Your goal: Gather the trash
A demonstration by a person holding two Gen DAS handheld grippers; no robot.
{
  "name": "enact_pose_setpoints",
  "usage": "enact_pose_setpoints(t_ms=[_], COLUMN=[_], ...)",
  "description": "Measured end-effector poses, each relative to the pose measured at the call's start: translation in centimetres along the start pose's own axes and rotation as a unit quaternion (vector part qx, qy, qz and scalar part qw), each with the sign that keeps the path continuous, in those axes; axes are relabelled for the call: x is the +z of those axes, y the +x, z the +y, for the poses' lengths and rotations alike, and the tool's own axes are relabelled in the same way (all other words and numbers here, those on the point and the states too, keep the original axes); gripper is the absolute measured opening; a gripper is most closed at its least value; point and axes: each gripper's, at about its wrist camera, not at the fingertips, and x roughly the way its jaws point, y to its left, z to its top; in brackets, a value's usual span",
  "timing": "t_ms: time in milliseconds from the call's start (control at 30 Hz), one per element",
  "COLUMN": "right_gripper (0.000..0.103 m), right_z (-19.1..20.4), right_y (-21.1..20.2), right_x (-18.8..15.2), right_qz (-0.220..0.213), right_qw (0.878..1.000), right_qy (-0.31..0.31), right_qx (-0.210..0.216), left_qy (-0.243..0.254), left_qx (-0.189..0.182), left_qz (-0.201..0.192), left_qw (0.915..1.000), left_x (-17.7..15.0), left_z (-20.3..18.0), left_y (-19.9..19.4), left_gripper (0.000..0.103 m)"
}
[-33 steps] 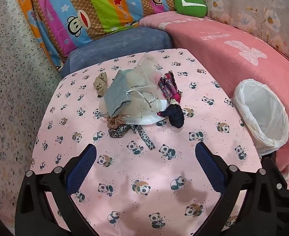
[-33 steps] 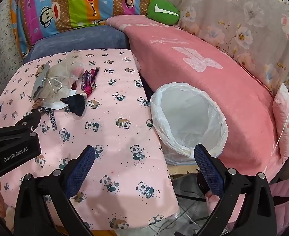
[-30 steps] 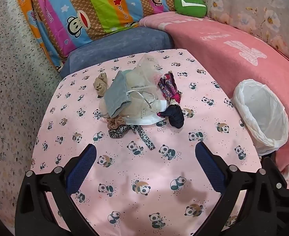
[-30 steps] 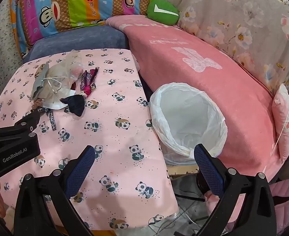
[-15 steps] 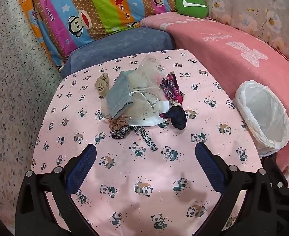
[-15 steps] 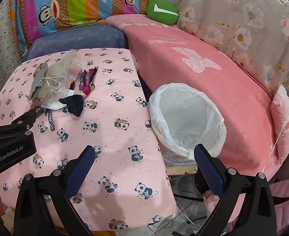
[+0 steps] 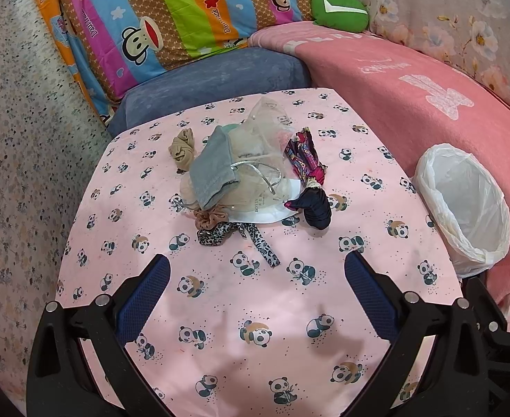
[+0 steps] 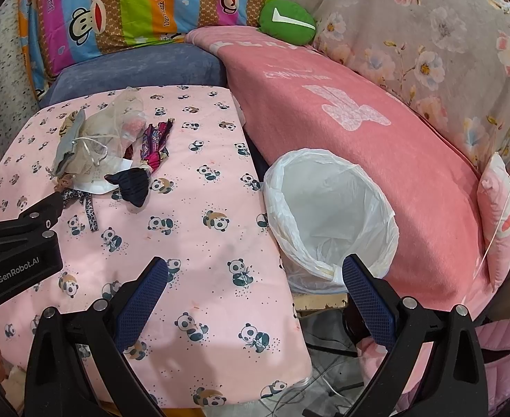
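1. The left gripper (image 7: pixel 256 278) hangs above the near part of a table under a pink panda-print cloth (image 7: pixel 220 312), its blue-padded fingers (image 7: pixel 144 299) spread wide with nothing between them.
2. The right gripper (image 8: pixel 255 286) is also spread wide and holds nothing; it hovers over the table's right edge, and the left gripper's black body shows at its left.
3. Straight ahead of the left gripper, well apart from its fingertips, lies the heap of trash (image 7: pixel 248 177).
4. In that heap a grey pouch (image 7: pixel 213 173) rests on a sheer drawstring bag (image 7: pixel 265 146), with white packaging (image 7: pixel 272 208) underneath.
5. At the heap's near edge, closest to the left gripper, lie a leopard-print strip (image 7: pixel 251 234) and a pinkish scrunchie (image 7: pixel 211 217).
6. A dark navy cloth piece (image 7: pixel 315 206) and a magenta patterned wrapper (image 7: pixel 305 156) sit on the heap's right; a beige knot of fabric (image 7: pixel 182 146) sits at its far left.
7. A bin lined with a white bag (image 8: pixel 328 215) stands just ahead of the right gripper, beside the table's right edge and against a pink blanket (image 8: pixel 359 121).
8. From the right gripper the heap is far ahead to the left.
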Motion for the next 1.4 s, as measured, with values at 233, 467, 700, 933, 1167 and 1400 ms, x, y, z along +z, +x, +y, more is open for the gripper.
enact_pose_setpoints(t_ms=[233,467,700,933,1167,1400], right_gripper=[0.096,0.096,0.096,0.096,0.096,0.096], right_z=[0.04,0.05,0.04,0.15,0.17,0.21], right_y=[-0.11,-0.33,-0.22,-0.56,-0.54,-0.58], right_x=[-0.05,-0.07,-0.04,-0.07,-0.07,-0.05], right_qz=[-0.003,-0.003,-0.004,-0.005,-0.005,-0.007], right_qw=[1.0,1.0,1.0,1.0,1.0,1.0], right_qy=[0.004,0.003,0.003,0.002,0.002,0.001], right_qx=[-0.004,-0.005,-0.006,-0.008,-0.009,-0.01], left_qy=[0.003,0.003,0.003,0.003,0.002,0.002], left_qx=[-0.001,0.0,-0.001,-0.002,-0.002,-0.003], left_qz=[0.0,0.0,-0.001,0.0,-0.001,-0.001], left_qw=[1.0,1.0,1.0,1.0,1.0,1.0], left_x=[-0.03,-0.01,-0.03,-0.03,-0.07,-0.1], left_z=[-0.19,-0.29,-0.31,-0.25,-0.19,-0.14], left_y=[-0.21,-0.23,-0.27,-0.24,-0.24,-0.27], left_gripper=[0.096,0.096,0.096,0.096,0.096,0.096])
